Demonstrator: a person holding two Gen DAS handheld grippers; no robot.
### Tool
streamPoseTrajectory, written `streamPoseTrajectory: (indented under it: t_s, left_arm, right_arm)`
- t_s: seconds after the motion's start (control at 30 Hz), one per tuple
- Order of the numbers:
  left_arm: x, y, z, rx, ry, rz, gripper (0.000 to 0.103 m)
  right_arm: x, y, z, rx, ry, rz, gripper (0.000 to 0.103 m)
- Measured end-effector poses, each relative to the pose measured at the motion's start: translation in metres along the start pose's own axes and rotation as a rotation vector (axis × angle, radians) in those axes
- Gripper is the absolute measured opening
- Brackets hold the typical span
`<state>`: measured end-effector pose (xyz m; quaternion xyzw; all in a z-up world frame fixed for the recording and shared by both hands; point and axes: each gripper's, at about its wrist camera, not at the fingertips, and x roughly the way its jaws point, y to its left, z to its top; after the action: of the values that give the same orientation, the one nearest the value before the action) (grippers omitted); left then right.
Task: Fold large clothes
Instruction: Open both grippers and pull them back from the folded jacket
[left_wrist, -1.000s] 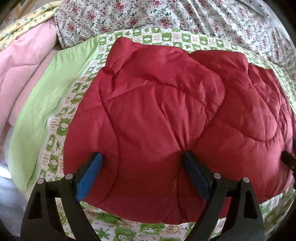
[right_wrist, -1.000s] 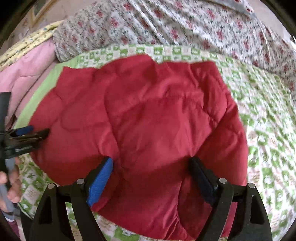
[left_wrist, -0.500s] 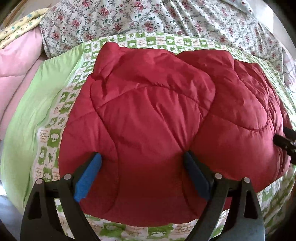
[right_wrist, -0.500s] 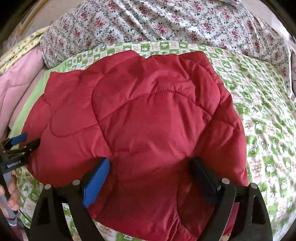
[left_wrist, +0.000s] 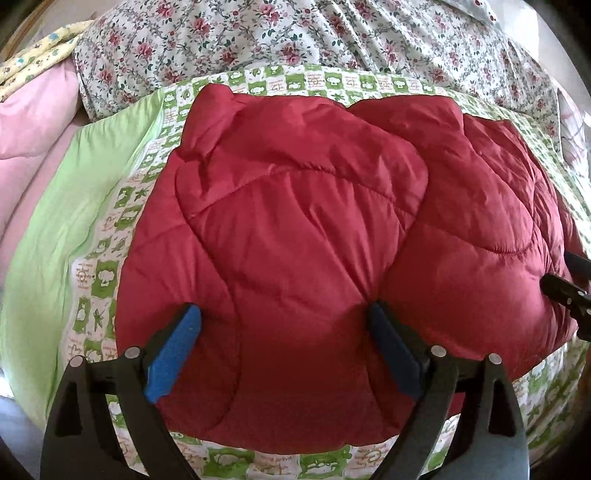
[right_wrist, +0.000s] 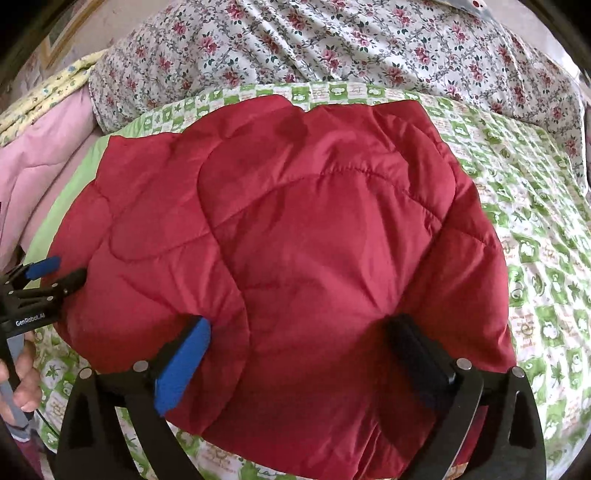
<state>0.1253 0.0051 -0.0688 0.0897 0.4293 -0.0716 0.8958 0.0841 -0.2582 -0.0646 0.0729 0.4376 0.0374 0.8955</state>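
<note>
A red quilted puffer jacket (left_wrist: 314, 236) lies folded into a bulky pad on a bed; it also fills the right wrist view (right_wrist: 295, 240). My left gripper (left_wrist: 284, 317) is open, jaws wide apart, over the jacket's near left part, fingertips pressing into the fabric. My right gripper (right_wrist: 299, 325) is open too, jaws wide apart, over the jacket's near right part. The right gripper shows at the right edge of the left wrist view (left_wrist: 569, 288). The left gripper shows at the left edge of the right wrist view (right_wrist: 44, 280).
The jacket rests on a green-and-white patterned sheet (right_wrist: 535, 251) with a plain green border (left_wrist: 74, 229). A floral quilt (left_wrist: 332, 37) is piled behind. Pink bedding (left_wrist: 29, 129) and a yellow patterned cloth (right_wrist: 44, 92) lie at the left.
Both grippers have drawn back slightly and shifted left over the jacket. The jacket has settled flatter on the bed. Both stay open.
</note>
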Motion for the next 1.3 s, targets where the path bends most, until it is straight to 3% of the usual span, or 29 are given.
streamPoseTrajectory:
  t_s: [0.4,0.73,1.3]
  left_arm:
    - [-0.024,0.001,-0.012,-0.018,-0.008,-0.008,0.094]
    - [-0.052,-0.006,-0.038,0.039,-0.024,-0.002,0.094]
    - [-0.084,-0.015,-0.077,0.105,-0.023,-0.018,0.094]
  right_arm:
    - [-0.047,0.002,-0.008,0.007,-0.031,0.070,0.097]
    - [-0.081,0.010,-0.037,-0.050,-0.017,0.074,0.099]
    - [-0.099,0.031,-0.076,-0.123,0.013,0.093,0.099]
